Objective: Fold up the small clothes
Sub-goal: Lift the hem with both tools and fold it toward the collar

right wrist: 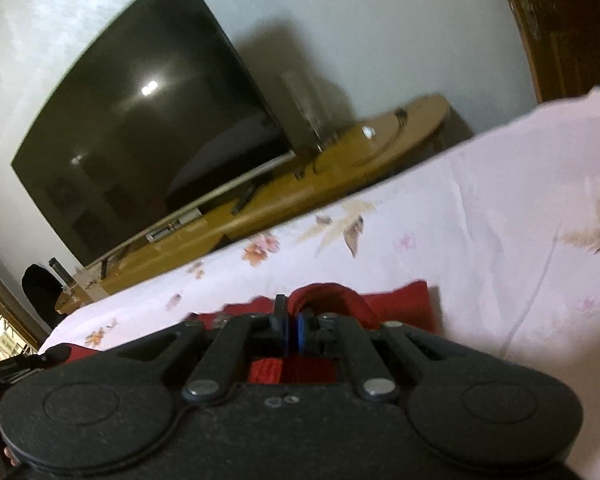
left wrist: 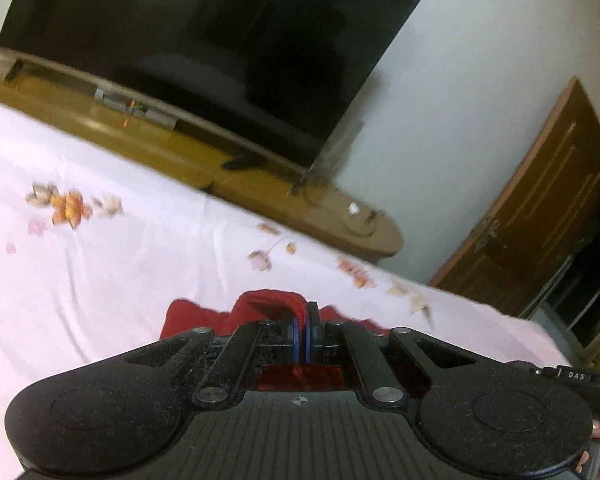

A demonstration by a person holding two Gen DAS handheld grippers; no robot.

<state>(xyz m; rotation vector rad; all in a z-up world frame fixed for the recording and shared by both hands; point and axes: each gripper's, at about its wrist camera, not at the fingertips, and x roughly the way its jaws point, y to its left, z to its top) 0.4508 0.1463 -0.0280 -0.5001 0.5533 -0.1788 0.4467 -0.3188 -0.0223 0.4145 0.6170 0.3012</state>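
A small red garment (left wrist: 196, 316) lies on the pink flowered bed sheet (left wrist: 100, 264). My left gripper (left wrist: 305, 320) is shut on a ribbed red edge of it, pinched between the blue pads and lifted above the sheet. In the right wrist view the same red garment (right wrist: 400, 304) lies on the sheet (right wrist: 480, 220). My right gripper (right wrist: 293, 318) is shut on another ribbed red edge, which curls up over the fingers. The garment's lower part is hidden behind both gripper bodies.
A big dark TV (left wrist: 204, 52) stands on a long wooden cabinet (left wrist: 320, 216) beyond the bed's far edge; both also show in the right wrist view, TV (right wrist: 148, 132) and cabinet (right wrist: 300, 184). A wooden door (left wrist: 532, 208) is at the right.
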